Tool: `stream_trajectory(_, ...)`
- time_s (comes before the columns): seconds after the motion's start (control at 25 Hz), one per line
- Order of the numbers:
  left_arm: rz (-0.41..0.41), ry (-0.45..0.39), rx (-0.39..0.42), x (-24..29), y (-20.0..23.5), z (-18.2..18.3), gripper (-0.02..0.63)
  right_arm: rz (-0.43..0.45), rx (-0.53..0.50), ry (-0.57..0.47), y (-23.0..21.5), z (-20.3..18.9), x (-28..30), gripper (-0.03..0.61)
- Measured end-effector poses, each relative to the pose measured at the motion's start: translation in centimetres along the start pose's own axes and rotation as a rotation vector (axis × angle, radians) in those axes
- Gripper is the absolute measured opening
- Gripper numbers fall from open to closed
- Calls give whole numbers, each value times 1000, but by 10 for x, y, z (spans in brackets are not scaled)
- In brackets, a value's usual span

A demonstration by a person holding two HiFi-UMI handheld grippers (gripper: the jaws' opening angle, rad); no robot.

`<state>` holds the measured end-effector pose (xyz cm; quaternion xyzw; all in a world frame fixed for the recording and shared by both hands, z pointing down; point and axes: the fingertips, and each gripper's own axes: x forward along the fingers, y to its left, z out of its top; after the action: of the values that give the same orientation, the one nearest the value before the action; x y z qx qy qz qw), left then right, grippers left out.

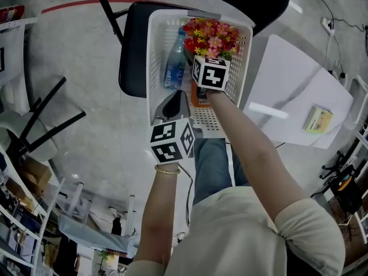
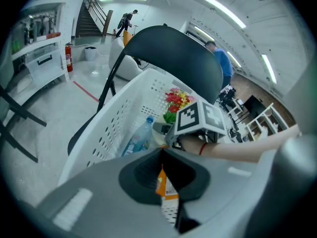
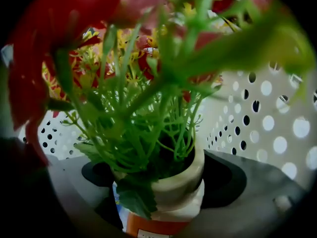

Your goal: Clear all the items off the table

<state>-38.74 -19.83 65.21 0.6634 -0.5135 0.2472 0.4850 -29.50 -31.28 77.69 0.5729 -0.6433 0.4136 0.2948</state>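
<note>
Head view puts you at the placing step: the flower pot [image 1: 214,38] is inside the white basket [image 1: 154,50], which sits on the black chair [image 1: 133,50] at 12 o'clock from you. Your right gripper [image 3: 161,182] is clamped on the pot's pale body, one pad on each side, as the right gripper view shows. Your left gripper [image 1: 174,107] hangs over the basket's near rim, its jaws closed together with nothing between them. The orange box [image 2: 166,187] seen past them lies in the basket. The same box shows directly under the pot, and I cannot tell whether the base touches it. The pot's long axis runs from base to blooms. It stands close to upright and the flowers point to 12 o'clock in the right gripper view, toward the basket's far end. I judge the next move needs a flat place for the base, clear of the box edge and of the water bottle [image 1: 174,68] at 9 o'clock of the pot, because a half-supported base may tip. Then open the jaws and draw back without catching the stems. The table [image 1: 299,91] at 3 o'clock holds a small box [image 1: 318,119] to collect.
</note>
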Motion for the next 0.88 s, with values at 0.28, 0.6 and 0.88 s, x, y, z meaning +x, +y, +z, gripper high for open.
stream_trajectory(0.28, 4, -6, -4, -2, 2, 1, 9, 18, 13, 45, 2, -3, 4, 512)
stream_trajectory(0.6, 9, -14, -1, -7, -1, 3, 9, 50, 30, 46, 6, -4, -6, 517)
stream_trajectory(0.88, 8, -28, 7, -17, -8, 4, 9, 64, 43, 67, 12, -15, -24, 520)
